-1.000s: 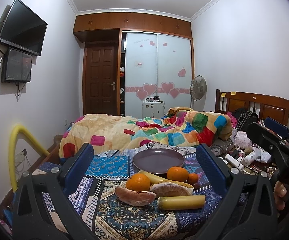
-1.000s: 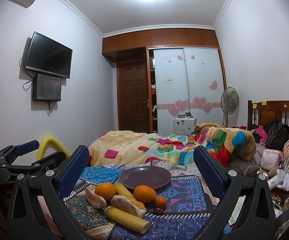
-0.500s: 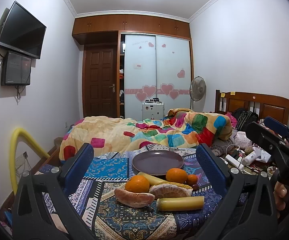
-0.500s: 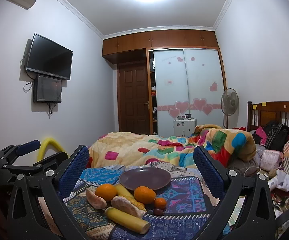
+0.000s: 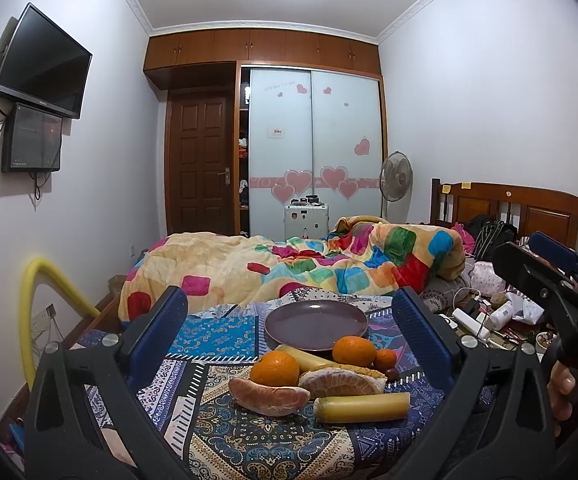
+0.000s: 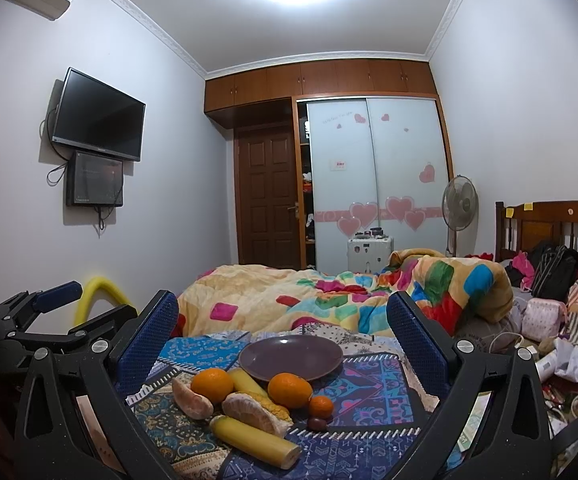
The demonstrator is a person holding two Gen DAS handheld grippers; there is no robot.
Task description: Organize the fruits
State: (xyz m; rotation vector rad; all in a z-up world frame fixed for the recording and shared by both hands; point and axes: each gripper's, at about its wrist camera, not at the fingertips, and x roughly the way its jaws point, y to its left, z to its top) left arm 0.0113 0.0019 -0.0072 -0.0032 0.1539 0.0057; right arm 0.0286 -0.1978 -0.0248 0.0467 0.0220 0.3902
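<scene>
Between the wide-spread blue-padded fingers of my left gripper [image 5: 289, 328], the left wrist view shows a round, empty purple plate [image 5: 316, 325] lying on a patterned blue patchwork cloth [image 5: 217, 334], with bare cloth to its left. Nearer to me the fruit sits in a tight cluster: a large orange [image 5: 275, 368] touching a peeled pomelo segment [image 5: 269, 399], a second peeled wedge [image 5: 343, 383] just beside it, another orange [image 5: 354, 351] against the plate's front rim, a small tangerine [image 5: 385, 359], and a cut yellow cane-like stick [image 5: 363, 407] lying crosswise nearest the cloth's front edge. My right gripper's black frame [image 5: 549, 284] shows at the right margin, with my fingers [image 5: 561, 394] on its handle. From the right wrist view, my right gripper [image 6: 283, 330] also stands fully apart, holding nothing, framing the same plate [image 6: 291, 357]; the two oranges [image 6: 212, 385] [image 6: 290, 390] flank a second yellow stick [image 6: 245, 381], and a small dark round fruit [image 6: 317, 424] lies just in front of the tangerine [image 6: 321, 406]. Open patterned cloth runs to the right of the pile, up to the cloth's edge. My left gripper [image 6: 57, 312] shows at the left margin.
</scene>
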